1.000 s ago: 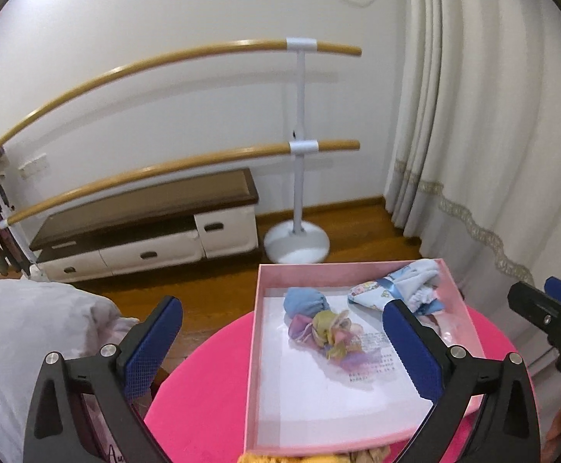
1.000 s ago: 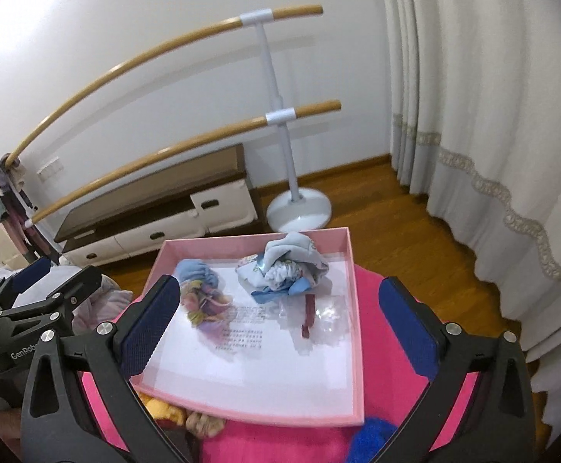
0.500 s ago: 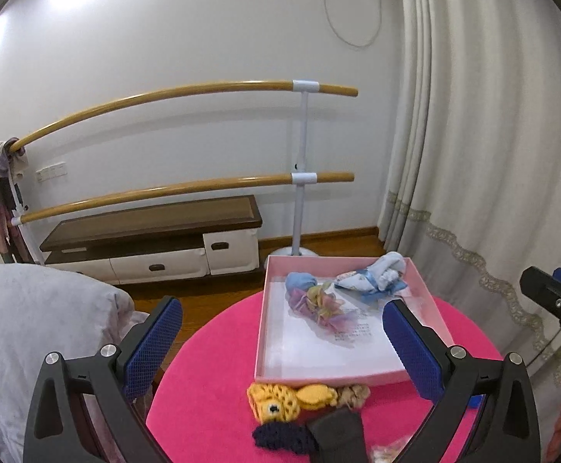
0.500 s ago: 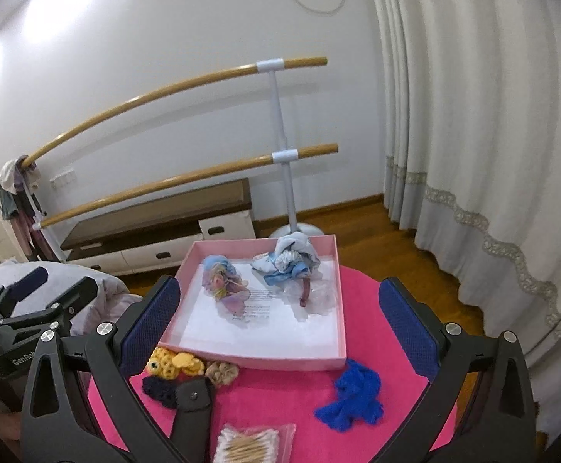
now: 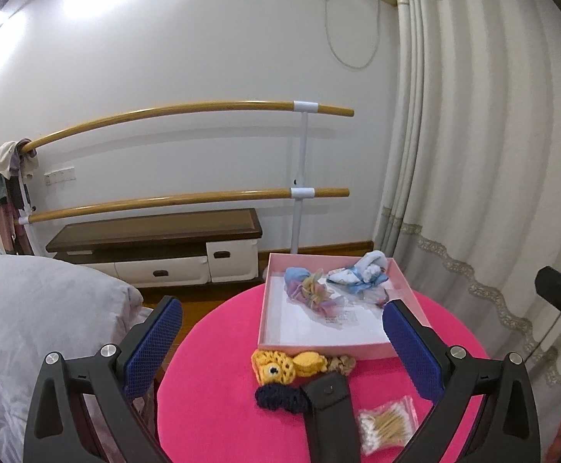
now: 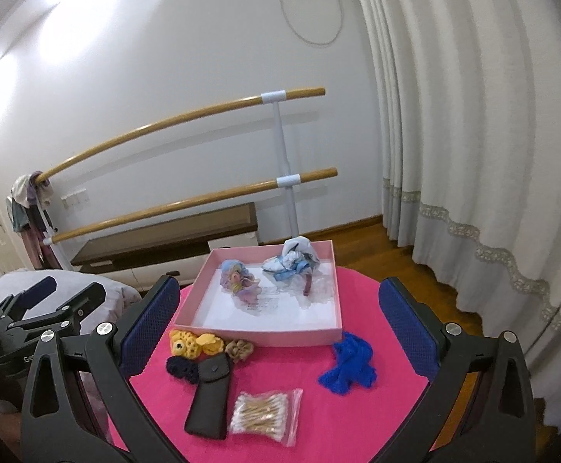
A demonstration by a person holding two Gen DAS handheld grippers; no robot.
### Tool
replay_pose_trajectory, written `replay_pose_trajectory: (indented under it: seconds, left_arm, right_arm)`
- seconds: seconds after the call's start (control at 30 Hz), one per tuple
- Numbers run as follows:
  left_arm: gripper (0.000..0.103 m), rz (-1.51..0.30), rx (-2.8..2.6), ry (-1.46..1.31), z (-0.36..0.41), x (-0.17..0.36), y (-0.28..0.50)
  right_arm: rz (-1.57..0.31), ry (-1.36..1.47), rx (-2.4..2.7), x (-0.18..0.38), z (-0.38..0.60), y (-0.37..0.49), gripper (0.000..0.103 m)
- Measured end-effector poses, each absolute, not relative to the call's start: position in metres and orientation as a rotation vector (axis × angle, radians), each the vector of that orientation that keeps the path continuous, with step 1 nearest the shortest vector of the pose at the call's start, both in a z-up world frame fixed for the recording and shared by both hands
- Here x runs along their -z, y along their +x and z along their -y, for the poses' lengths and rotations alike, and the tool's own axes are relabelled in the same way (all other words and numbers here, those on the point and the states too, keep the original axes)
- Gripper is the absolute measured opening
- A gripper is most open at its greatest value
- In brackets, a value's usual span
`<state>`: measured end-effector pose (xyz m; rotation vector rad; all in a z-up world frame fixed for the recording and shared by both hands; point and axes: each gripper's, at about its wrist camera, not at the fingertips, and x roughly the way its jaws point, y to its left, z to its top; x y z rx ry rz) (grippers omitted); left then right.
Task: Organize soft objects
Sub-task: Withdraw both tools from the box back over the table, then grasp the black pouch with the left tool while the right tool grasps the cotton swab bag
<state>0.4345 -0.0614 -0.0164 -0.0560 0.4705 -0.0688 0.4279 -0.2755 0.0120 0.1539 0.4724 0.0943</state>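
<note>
A pink box [image 6: 261, 335] [image 5: 319, 346] stands on a round pink table [image 6: 357, 405] [image 5: 211, 405]. Inside lie a pastel scrunchie [image 6: 240, 281] [image 5: 311, 289] and a pale blue cloth bundle [image 6: 292, 260] [image 5: 361, 274]. In front of the box lie a yellow crochet piece [image 6: 193, 343] [image 5: 280, 364], a beige scrunchie [image 6: 240, 349], a dark navy scrunchie [image 6: 178, 366] [image 5: 280, 397] and a bright blue knitted piece [image 6: 352, 362]. My left gripper [image 5: 280, 351] and right gripper [image 6: 278, 328] are both open and empty, held above the table's near side.
A black case [image 6: 209, 397] [image 5: 330, 413] and a bag of cotton swabs [image 6: 265, 414] [image 5: 386, 424] lie near the front. A bed with grey quilt [image 5: 29, 328] is at left. A ballet barre [image 5: 299, 193], low cabinet [image 5: 157, 250] and curtain [image 5: 473, 193] stand behind.
Both grippers have pulled back and up from over the box. The front of the table with the loose pieces has come into view. Both stay open.
</note>
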Motion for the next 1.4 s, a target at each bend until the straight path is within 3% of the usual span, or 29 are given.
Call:
replay_pose_trajectory:
  seconds: [0.73,1.4]
  left_arm:
    - [0.103,-0.523,0.020,-0.076,0.036,0.032,0.359]
    - [0.103,-0.779,0.070,-0.005,0.091,0.115,0.422]
  right_arm:
    - [-0.487,0.188,-0.089,0.013,0.281,0.376,0.103]
    - [-0.716,0.171,-0.077,0.100,0.287,0.401,0.103]
